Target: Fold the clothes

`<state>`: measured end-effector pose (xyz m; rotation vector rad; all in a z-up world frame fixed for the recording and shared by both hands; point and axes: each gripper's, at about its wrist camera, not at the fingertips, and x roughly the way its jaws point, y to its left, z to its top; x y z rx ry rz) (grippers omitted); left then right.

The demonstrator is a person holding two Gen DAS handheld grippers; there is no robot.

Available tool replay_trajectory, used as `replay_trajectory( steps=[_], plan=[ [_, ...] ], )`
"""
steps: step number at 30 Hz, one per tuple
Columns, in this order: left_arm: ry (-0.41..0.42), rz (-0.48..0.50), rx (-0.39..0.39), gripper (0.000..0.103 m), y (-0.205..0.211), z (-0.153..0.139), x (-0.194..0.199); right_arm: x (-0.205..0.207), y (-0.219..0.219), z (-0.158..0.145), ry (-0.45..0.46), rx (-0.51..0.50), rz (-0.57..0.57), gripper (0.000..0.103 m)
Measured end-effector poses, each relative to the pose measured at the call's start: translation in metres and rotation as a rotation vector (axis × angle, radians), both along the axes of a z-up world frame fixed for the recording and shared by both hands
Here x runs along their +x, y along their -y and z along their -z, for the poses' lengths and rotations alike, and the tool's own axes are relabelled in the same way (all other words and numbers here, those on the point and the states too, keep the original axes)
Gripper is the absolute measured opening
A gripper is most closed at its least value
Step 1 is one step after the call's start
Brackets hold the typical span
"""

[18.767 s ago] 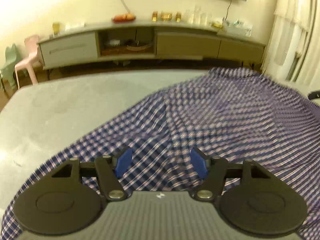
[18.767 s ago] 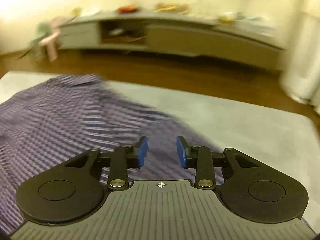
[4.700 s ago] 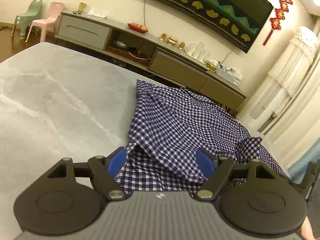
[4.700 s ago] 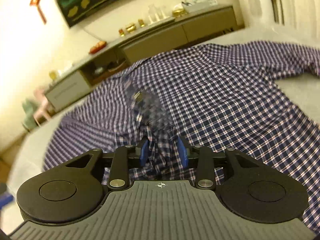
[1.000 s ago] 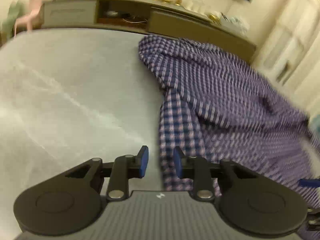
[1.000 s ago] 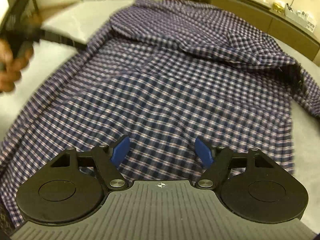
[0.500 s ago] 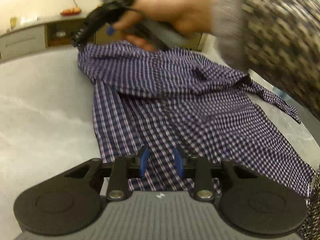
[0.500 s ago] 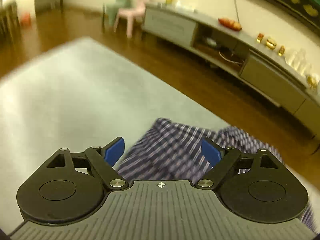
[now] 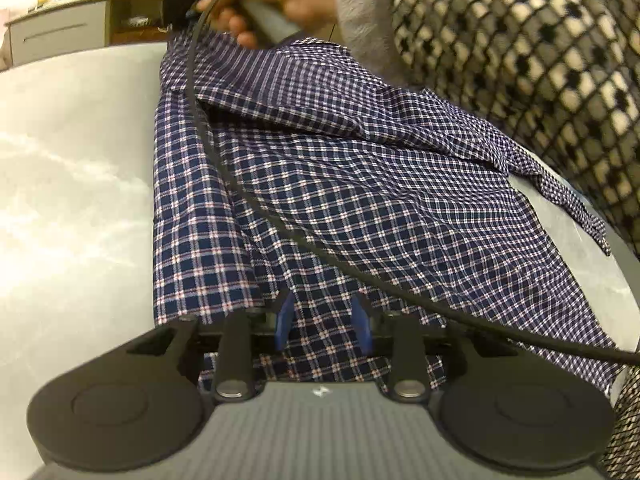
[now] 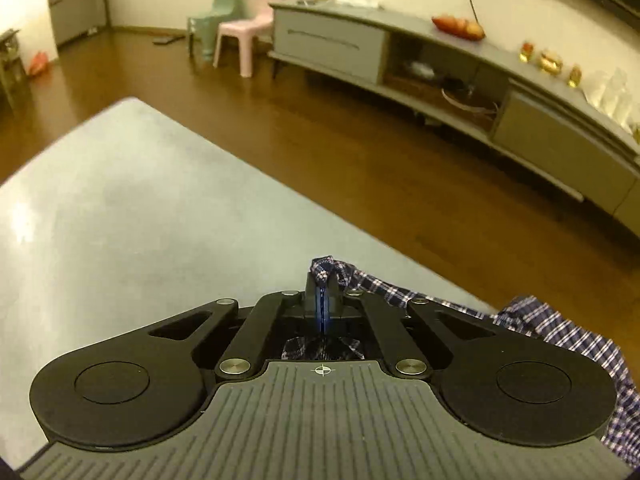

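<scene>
A navy and white checked shirt (image 9: 340,184) lies spread on the grey table (image 9: 72,200), one side folded over the middle. My left gripper (image 9: 323,322) hovers over the shirt's near hem, its blue fingers partly open with cloth beneath and nothing pinched. In the left wrist view the right gripper (image 9: 176,4), held in a hand, sits at the shirt's far corner. In the right wrist view my right gripper (image 10: 322,300) is shut on a bunched corner of the shirt (image 10: 328,266), the rest trailing right (image 10: 560,332).
A black cable (image 9: 248,196) runs across the shirt from the right gripper. The person's patterned sleeve (image 9: 520,32) fills the upper right. Beyond the table edge are a wooden floor (image 10: 320,140), a long grey cabinet (image 10: 440,68) and two small plastic chairs (image 10: 240,12).
My right gripper has closed from wide open onto the shirt's far corner. My left gripper has moved a little nearer the hem and its fingers have opened slightly.
</scene>
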<state>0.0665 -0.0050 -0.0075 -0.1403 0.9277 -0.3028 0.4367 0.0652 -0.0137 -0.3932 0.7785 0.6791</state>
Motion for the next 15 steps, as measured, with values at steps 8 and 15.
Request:
replay_trajectory(
  steps=[8, 15],
  plan=[
    [0.139, 0.005, 0.047, 0.032, -0.011, -0.036, -0.021, -0.053, 0.069, -0.046, 0.232, 0.136, 0.063, 0.054],
    [0.096, 0.041, 0.112, 0.032, -0.004, -0.017, -0.018, -0.121, 0.168, -0.004, 0.004, 0.078, 0.042, 0.048]
  ],
)
